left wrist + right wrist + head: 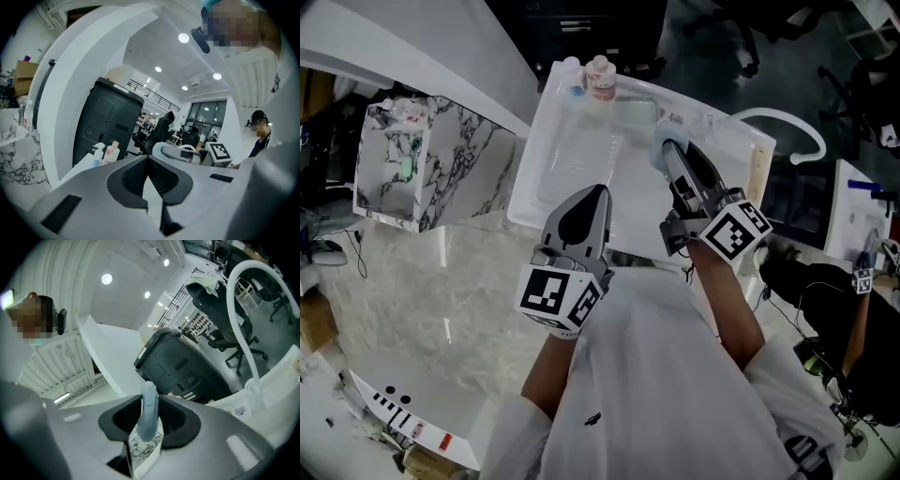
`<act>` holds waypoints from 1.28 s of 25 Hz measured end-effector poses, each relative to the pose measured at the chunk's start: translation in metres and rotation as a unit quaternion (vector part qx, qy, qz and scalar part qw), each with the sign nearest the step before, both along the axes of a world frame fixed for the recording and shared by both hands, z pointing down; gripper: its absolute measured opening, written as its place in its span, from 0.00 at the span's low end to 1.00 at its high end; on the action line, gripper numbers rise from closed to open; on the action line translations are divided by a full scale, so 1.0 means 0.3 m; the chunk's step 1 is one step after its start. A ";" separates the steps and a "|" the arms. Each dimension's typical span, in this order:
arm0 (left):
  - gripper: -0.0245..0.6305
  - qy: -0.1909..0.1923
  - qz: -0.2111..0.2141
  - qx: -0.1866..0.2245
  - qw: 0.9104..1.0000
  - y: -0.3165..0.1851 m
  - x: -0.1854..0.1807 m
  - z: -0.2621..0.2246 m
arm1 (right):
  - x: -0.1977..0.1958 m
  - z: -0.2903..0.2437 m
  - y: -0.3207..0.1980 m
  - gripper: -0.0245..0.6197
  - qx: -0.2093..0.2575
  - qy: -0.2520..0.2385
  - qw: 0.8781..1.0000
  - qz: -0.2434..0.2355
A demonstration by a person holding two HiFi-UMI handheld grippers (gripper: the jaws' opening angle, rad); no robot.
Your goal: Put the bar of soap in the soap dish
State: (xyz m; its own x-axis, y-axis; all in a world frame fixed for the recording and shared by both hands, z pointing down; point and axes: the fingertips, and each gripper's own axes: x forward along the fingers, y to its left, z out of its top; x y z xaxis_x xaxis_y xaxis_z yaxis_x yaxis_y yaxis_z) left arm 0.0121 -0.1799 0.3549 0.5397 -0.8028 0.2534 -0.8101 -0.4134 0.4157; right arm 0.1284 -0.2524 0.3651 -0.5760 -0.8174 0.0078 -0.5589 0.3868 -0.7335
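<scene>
- Far left of my left tool: a marble-veined box [441, 159] stands on the table [422, 281], well apart from both tools. It plays no part that I can judge.
- Left tool [598, 192]: jaws pressed together with nothing between them, as my left gripper view confirms [147, 159]. It points toward the white basin [546, 122] ahead of it. This is the idle hand.
- Ahead of the left tool's tip, at the basin's far rim: two small bottles, a spray bottle [572, 73] and a pink-labelled one [600, 79], side by side.
- Right tool [673, 155]: clamped on the bar of soap [659, 141], which is pale blue. In my right gripper view [150, 399] the bar [148, 420] stands edge-on between the pads. Its flat faces lie against them and its long axis runs out along the jaws, so one end sticks out past the tips.
- The soap is therefore at the right tool's tip, over the right part of the basin and just beside its right rim. The right hand alone carries it; the left is merely near.
- Soap dish: I cannot pick it out in any view. A white, marble-printed edge [143, 448] shows below the bar between the jaws; whether it is the dish I cannot tell.
- Judgement: the coming move depends on finding the dish ahead of the right tip and laying the bar's broad face down, which calls for rolling the wrist.
- Right of the right tool: a curved white pipe [787, 122] arches beyond the basin's right rim.
</scene>
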 end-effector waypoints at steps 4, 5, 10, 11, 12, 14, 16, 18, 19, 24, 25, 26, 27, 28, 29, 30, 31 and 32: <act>0.05 0.005 0.003 -0.009 1.000 -0.046 -0.017 0.026 | -0.019 0.054 -0.068 0.24 -0.011 0.022 1.000 0.006; 0.05 0.005 0.005 -0.012 1.000 -0.056 -0.022 0.033 | -0.024 0.073 -0.082 0.24 -0.014 0.028 0.999 0.006; 0.05 0.004 0.012 -0.025 1.000 -0.097 -0.030 0.086 | -0.041 0.170 -0.152 0.24 -0.032 0.053 0.998 0.008; 0.05 0.005 0.013 -0.029 0.999 -0.103 -0.030 0.099 | -0.043 0.189 -0.166 0.24 -0.036 0.056 0.998 0.010; 0.05 0.005 0.013 -0.033 0.999 -0.108 -0.032 0.112 | -0.044 0.207 -0.179 0.24 -0.040 0.059 0.997 0.012; 0.05 0.006 0.013 -0.041 0.999 -0.120 -0.039 0.139 | -0.047 0.244 -0.204 0.24 -0.046 0.067 0.997 0.016; 0.05 0.006 0.014 -0.046 0.999 -0.138 -0.049 0.159 | -0.050 0.282 -0.231 0.24 -0.053 0.075 0.996 0.019; 0.05 0.005 0.016 -0.048 0.999 -0.159 -0.057 0.177 | -0.052 0.319 -0.260 0.24 -0.059 0.081 0.995 0.022; 0.05 0.004 0.017 -0.049 0.999 -0.169 -0.059 0.186 | -0.052 0.337 -0.273 0.24 -0.062 0.082 0.994 0.024; 0.05 -0.001 0.024 -0.060 0.998 -0.215 -0.062 0.240 | -0.049 0.421 -0.332 0.24 -0.083 0.089 0.992 0.033; 0.05 -0.001 0.025 -0.062 0.998 -0.222 -0.063 0.248 | -0.051 0.439 -0.341 0.24 -0.087 0.091 0.991 0.034; 0.05 -0.001 0.026 -0.064 0.998 -0.229 -0.064 0.255 | -0.052 0.456 -0.350 0.24 -0.091 0.093 0.991 0.035; 0.05 -0.001 0.027 -0.066 0.997 -0.235 -0.064 0.261 | -0.054 0.474 -0.359 0.24 -0.096 0.096 0.990 0.036; 0.05 -0.001 0.029 -0.067 0.997 -0.242 -0.063 0.266 | -0.056 0.491 -0.367 0.24 -0.100 0.100 0.989 0.037; 0.05 -0.002 0.030 -0.069 0.997 -0.248 -0.063 0.271 | -0.058 0.508 -0.376 0.24 -0.104 0.103 0.989 0.037; 0.05 -0.002 0.031 -0.070 0.997 -0.255 -0.062 0.275 | -0.059 0.526 -0.385 0.24 -0.109 0.106 0.988 0.037; 0.05 -0.003 0.031 -0.072 0.997 -0.261 -0.061 0.279 | -0.060 0.545 -0.393 0.24 -0.114 0.109 0.987 0.038; 0.05 -0.003 0.032 -0.073 0.997 -0.267 -0.060 0.282 | -0.061 0.565 -0.400 0.24 -0.119 0.112 0.986 0.038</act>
State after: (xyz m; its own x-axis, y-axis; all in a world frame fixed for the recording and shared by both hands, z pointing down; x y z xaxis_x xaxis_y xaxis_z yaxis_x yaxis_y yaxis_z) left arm -0.0059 -0.2600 0.4396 0.5870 -0.7210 0.3683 -0.7864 -0.3996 0.4711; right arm 0.1102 -0.3724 0.5346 -0.4747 -0.8178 0.3253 -0.7379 0.1684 -0.6535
